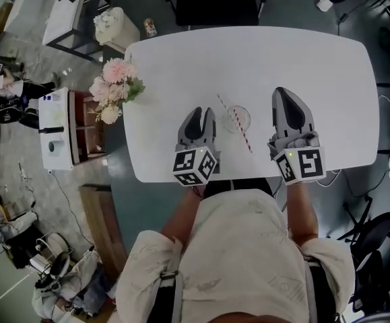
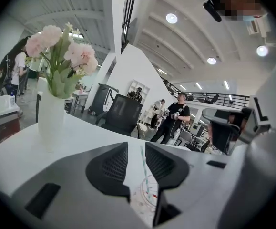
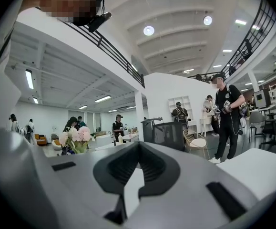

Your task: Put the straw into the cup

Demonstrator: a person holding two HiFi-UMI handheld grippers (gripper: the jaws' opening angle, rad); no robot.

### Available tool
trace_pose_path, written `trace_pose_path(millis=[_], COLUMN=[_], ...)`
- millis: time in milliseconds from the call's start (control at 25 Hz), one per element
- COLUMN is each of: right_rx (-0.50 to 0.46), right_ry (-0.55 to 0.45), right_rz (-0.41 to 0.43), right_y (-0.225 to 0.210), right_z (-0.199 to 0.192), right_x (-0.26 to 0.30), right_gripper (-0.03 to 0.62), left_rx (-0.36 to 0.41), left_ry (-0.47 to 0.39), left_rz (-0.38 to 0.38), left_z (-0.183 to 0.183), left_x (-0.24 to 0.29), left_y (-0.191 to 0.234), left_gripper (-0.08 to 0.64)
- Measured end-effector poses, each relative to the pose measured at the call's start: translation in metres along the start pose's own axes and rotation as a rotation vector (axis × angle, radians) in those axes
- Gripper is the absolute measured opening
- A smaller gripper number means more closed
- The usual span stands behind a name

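A clear plastic cup (image 1: 237, 118) stands on the white table (image 1: 282, 52) between my two grippers. A striped straw (image 1: 243, 136) lies aslant over it, sticking out on both sides; whether its lower end sits inside the cup I cannot tell. My left gripper (image 1: 201, 112) rests to the cup's left, jaws slightly open and holding nothing. Its own view shows the straw (image 2: 144, 168) and cup (image 2: 145, 199) through the gap of the left gripper (image 2: 136, 149). My right gripper (image 1: 283, 93) lies right of the cup, shut and holding nothing. The right gripper (image 3: 138, 147) faces bare tabletop.
A vase of pink flowers (image 1: 114, 89) stands at the table's left edge, also shown as the vase (image 2: 52, 113) in the left gripper view. A dark chair (image 1: 215, 2) sits at the far side. People stand in the background, off the table.
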State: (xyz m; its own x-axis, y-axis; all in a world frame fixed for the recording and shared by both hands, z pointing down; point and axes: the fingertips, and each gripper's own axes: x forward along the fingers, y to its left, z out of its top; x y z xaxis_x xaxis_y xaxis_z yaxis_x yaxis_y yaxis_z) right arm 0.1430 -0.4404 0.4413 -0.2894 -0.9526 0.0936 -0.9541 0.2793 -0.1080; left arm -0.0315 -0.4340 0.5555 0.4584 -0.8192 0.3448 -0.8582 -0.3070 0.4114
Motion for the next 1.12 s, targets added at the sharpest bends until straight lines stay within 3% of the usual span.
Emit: trace_pose_path(millis=[360, 1120], right_rx=[-0.045, -0.124], right_ry=[-0.058, -0.225], right_rz=[-0.009, -0.005], right_y=[0.053, 0.132], right_z=[0.033, 0.094], right_x=[-0.013, -0.065], right_gripper=[0.000, 0.000], left_rx=[0.058, 0.391], left_ry=[-0.092, -0.410], left_rz=[0.034, 0.039], left_z=[0.044, 0.162], left_x=[-0.063, -0.188], left_y=[0.033, 0.014], left_gripper=[0.098, 0.098])
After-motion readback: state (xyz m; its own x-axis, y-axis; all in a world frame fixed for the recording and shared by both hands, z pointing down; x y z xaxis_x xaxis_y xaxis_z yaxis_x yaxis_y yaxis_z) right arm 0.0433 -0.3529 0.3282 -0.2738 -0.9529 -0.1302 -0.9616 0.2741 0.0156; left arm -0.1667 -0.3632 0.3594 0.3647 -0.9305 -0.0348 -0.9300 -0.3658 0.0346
